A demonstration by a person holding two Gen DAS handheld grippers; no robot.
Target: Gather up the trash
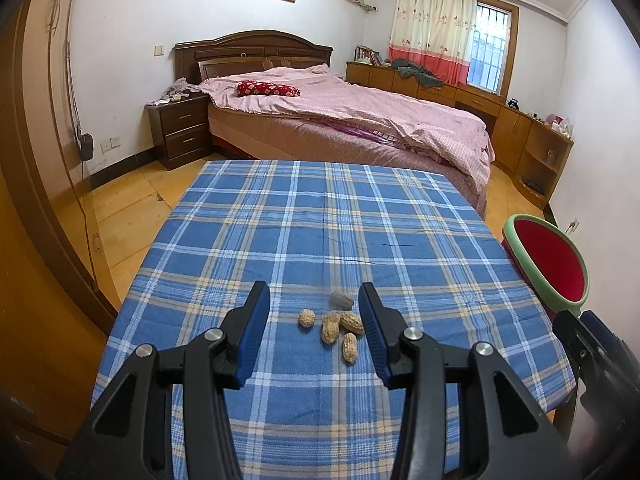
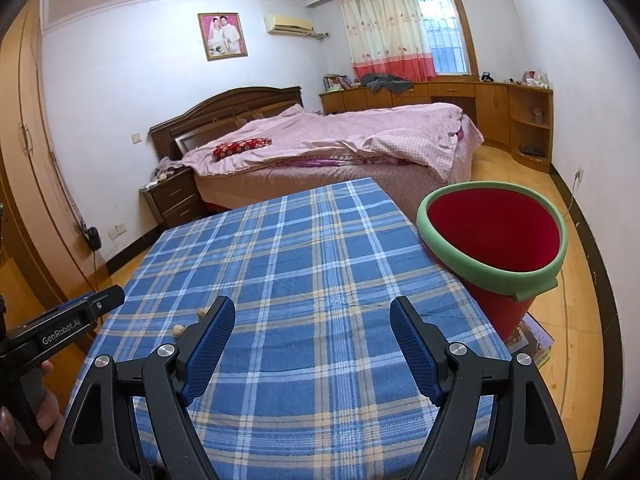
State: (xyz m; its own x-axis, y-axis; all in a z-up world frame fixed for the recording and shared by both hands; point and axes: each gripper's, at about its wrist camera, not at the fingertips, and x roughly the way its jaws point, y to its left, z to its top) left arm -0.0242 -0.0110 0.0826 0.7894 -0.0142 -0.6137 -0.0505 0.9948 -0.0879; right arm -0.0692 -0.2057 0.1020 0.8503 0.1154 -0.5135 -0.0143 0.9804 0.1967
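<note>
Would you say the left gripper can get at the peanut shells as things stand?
Probably yes: the left gripper is open, the peanut shells lie loose on the tablecloth between its fingers, nothing in the way.

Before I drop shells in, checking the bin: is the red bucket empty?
Cannot tell: the red bucket stands upright, but only bare red inner wall shows; its bottom is hidden.

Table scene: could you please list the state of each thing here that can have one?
Left tongs: open, hovering over the peanuts, nothing held.
Right tongs: open wide, nothing held.
Peanuts: loose cluster lying on the tablecloth, uncollected.
Bucket: upright beside the table, open, nothing seen inside.
Curtain: drawn partway across the window.
</note>
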